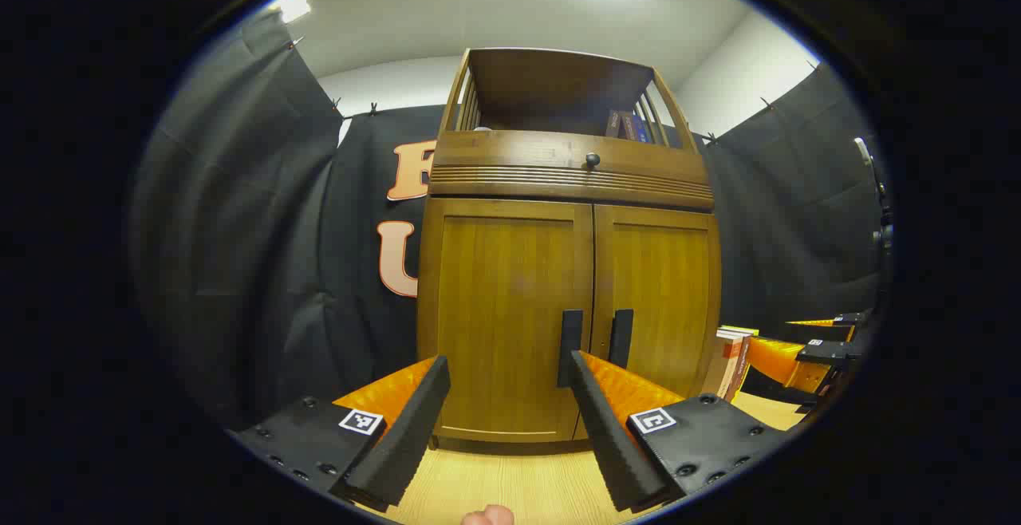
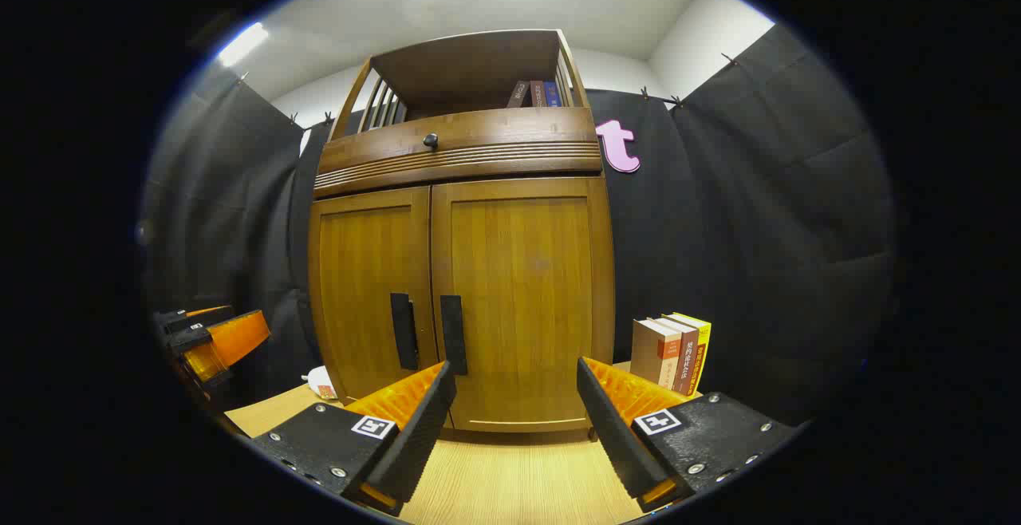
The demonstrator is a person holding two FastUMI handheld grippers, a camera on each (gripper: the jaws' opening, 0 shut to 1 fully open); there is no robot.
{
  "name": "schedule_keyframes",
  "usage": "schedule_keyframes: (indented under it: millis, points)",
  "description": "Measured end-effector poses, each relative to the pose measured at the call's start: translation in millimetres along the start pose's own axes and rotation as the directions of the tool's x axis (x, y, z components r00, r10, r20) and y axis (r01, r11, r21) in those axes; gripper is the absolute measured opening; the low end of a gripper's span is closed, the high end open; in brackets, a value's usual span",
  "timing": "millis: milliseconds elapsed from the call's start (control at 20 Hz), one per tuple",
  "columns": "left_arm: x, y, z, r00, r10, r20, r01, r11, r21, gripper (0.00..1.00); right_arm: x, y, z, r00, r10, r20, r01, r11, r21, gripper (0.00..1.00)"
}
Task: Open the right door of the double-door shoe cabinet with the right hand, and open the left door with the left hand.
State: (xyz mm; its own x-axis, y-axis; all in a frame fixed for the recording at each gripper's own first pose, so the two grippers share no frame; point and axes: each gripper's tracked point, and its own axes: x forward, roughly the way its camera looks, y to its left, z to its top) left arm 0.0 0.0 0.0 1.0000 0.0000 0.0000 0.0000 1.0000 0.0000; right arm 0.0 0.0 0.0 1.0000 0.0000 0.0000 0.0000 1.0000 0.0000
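- Left gripper (image 1: 504, 369): jaws spread wide, nothing between them; hovers in front of the cabinet's left door (image 1: 506, 313), not touching.
- Right gripper (image 2: 514, 373): jaws wide apart, holding nothing, facing the right door (image 2: 522, 301).
- Brown wooden double-door shoe cabinet (image 2: 463, 270) stands on the pale wood tabletop (image 2: 510, 485); both doors closed.
- Upright books (image 2: 674, 353) stand beside the cabinet's right side.

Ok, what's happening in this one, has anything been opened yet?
Nothing yet. A person holds both grippers in front of a wooden shoe cabinet; its right door and left door are both shut. The right gripper and the left gripper are open, short of the dark handles, touching nothing. Some books stand beside the cabinet.
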Motion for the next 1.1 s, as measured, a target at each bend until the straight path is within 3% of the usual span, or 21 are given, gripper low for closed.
schedule_keyframes:
  millis: [50,250,300,400,450,600,750,800,1100]
  points:
    - [0,0,0,1.000,-0.001,0.000,0.001,1.000,0.001,0.96,0,0,0,1.000,-0.001,0.000,0.001,1.000,0.001,0.93]
    - [2,1,0,1.000,-0.001,-0.001,0.001,1.000,0.002,0.93,1,-1,0,1.000,-0.004,0.002,0.004,1.000,0.004,0.89]
    - [3,1,1,1.000,-0.002,-0.001,0.002,1.000,0.002,0.93,2,-1,-1,1.000,-0.006,-0.001,0.006,1.000,0.004,0.97]
    - [4,2,1,1.000,-0.002,0.000,0.002,1.000,0.004,0.93,3,-1,-2,1.000,-0.004,-0.003,0.004,1.000,0.006,0.93]
    - [7,3,0,1.000,-0.001,0.002,0.001,1.000,0.004,1.00,3,-2,-2,1.000,-0.004,-0.002,0.005,1.000,0.005,0.97]
    - [13,2,-6,1.000,-0.007,0.000,0.007,1.000,-0.007,0.93,4,-5,-8,1.000,-0.014,-0.011,0.014,1.000,-0.007,0.93]
    - [13,1,-5,1.000,-0.007,-0.001,0.007,1.000,-0.007,0.96,4,-5,-14,1.000,-0.014,-0.025,0.014,1.000,0.000,0.97]
    - [13,1,-6,1.000,-0.007,-0.001,0.007,1.000,-0.005,0.93,3,-5,-14,1.000,-0.016,-0.026,0.016,1.000,0.002,0.93]
    - [17,5,-5,1.000,0.001,0.002,-0.001,1.000,-0.007,0.93,6,-2,-11,1.000,-0.008,-0.019,0.008,1.000,-0.001,0.93]
